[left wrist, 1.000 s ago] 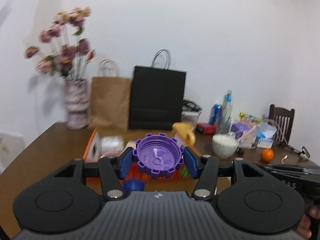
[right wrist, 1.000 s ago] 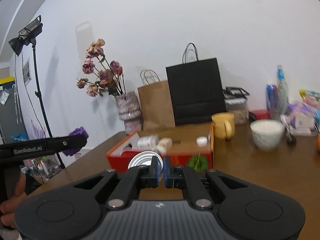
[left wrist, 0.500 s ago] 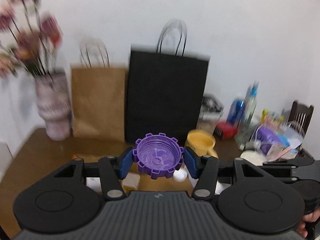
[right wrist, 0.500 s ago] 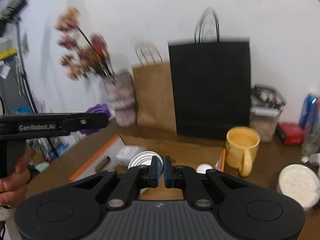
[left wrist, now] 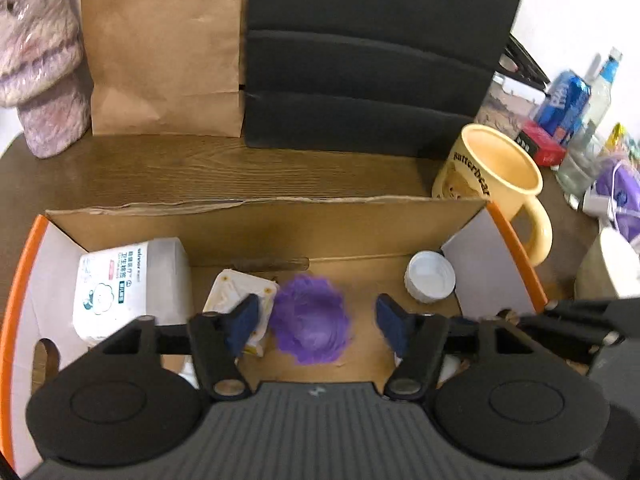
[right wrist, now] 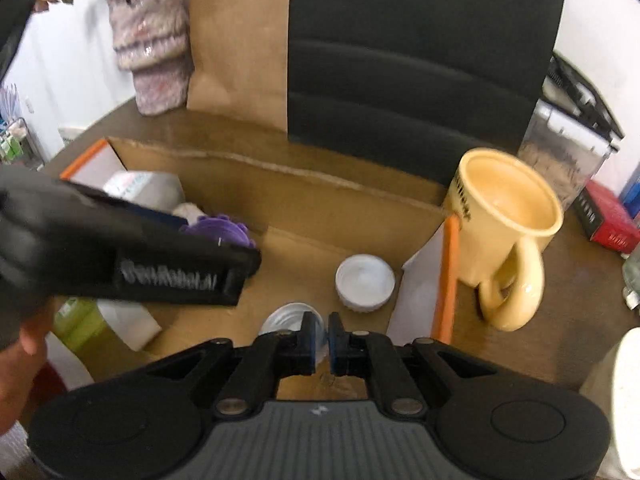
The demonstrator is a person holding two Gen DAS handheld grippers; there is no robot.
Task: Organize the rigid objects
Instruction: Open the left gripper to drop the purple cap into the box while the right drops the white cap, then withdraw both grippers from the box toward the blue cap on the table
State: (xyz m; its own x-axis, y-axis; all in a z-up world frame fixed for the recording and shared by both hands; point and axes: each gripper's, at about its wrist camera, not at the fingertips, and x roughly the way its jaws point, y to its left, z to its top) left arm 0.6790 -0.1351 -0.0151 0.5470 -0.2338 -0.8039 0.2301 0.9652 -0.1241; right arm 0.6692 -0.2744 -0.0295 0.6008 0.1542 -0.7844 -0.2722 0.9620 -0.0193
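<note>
My left gripper (left wrist: 316,322) is open above the cardboard box (left wrist: 256,216). The purple toothed lid (left wrist: 310,322) is blurred between the spread fingers, free of the pads, over the box floor. It also shows in the right wrist view (right wrist: 224,230) behind the left gripper's body (right wrist: 132,256). My right gripper (right wrist: 321,340) is shut on the thin rim of a white round lid (right wrist: 286,318), held over the box's near part. A white ribbed cap (left wrist: 430,282) lies on the box floor at right, also in the right wrist view (right wrist: 365,282).
In the box lie a white tissue pack (left wrist: 120,284) and a cream square container (left wrist: 240,292). A yellow mug (left wrist: 496,176) stands by the box's right wall. Brown (left wrist: 164,44) and black (left wrist: 376,52) paper bags stand behind, a vase (left wrist: 44,64) far left, bottles (left wrist: 576,96) far right.
Both grippers moved forward and tilted down over the box. The left gripper opened and let go of the purple lid, which now drops blurred. The right stays shut on the white lid.
</note>
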